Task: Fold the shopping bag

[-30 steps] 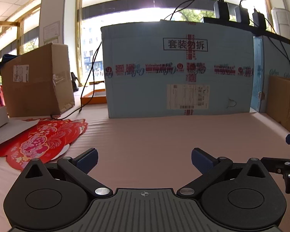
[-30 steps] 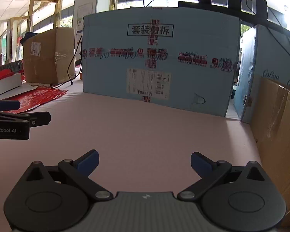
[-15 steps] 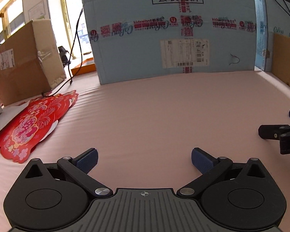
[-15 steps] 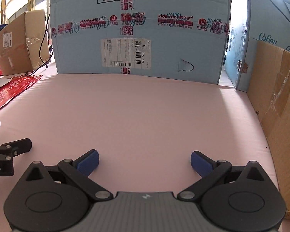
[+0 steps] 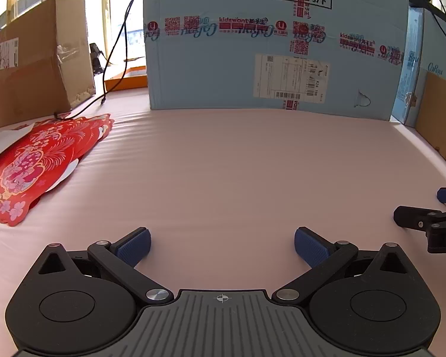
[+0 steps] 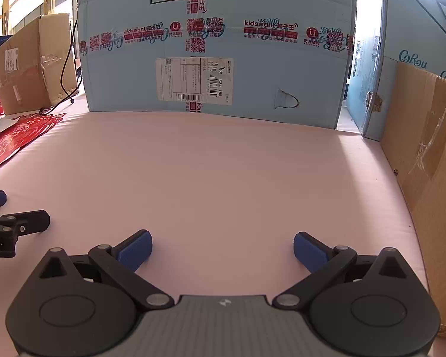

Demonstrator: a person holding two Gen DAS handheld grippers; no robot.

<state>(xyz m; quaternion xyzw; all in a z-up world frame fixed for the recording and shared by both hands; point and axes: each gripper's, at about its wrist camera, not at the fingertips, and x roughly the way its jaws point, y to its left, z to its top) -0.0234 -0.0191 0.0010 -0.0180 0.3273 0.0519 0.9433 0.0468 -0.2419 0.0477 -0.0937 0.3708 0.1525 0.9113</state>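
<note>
pale blue carton (image 5: 267,59) printed "kidswant", shipping label "k24 188"; left gripper (image 5: 222,245) and right gripper (image 6: 221,248) fingers wide, empty, over smooth pink mat (image 6: 223,172).

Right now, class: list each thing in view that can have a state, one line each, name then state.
Left gripper: open, empty, over the pink mat.
Right gripper: open, empty, over the mat.
Red bag: flat on the mat, untouched.
Blue box: upright, taped shut.
Brown box: taped shut.
</note>
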